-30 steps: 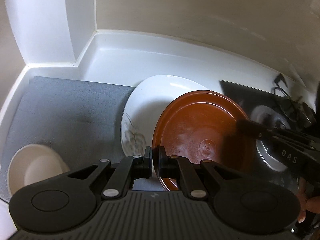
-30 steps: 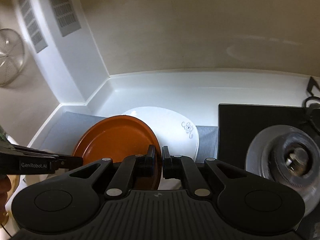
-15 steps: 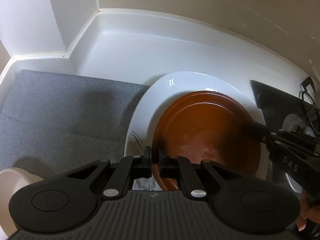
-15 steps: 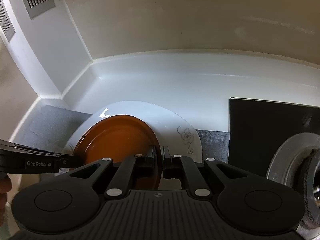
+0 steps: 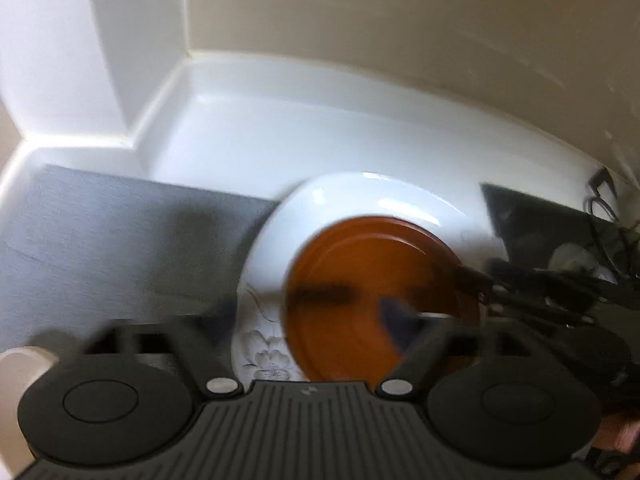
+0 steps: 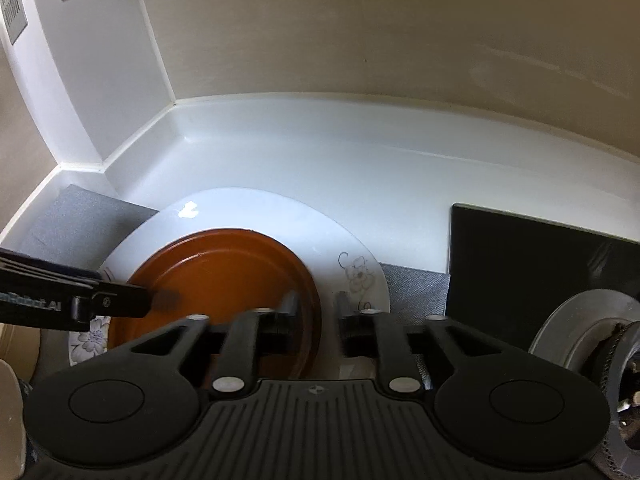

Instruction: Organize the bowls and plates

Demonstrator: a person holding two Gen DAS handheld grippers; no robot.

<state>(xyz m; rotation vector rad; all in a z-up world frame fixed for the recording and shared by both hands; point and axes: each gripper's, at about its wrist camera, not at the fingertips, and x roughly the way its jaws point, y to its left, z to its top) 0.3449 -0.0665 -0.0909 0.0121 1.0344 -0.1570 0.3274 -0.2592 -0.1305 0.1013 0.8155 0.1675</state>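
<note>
Two wrist-mounted fisheye views, each looking forward and steeply down along its own gripper's fingers at a white counter corner. The left wrist view sits close above the brown plate (image 5: 372, 292), which rests on the white plate (image 5: 276, 240), with the grey mat (image 5: 120, 240) to its left; motion blur is noted. The right wrist view looks from the opposite side, equally close. Both share the brown plate (image 6: 224, 272), white plate (image 6: 256, 208), mat (image 6: 80, 216) and black hob (image 6: 532, 264). Each view catches the other gripper entering from its side.
</note>
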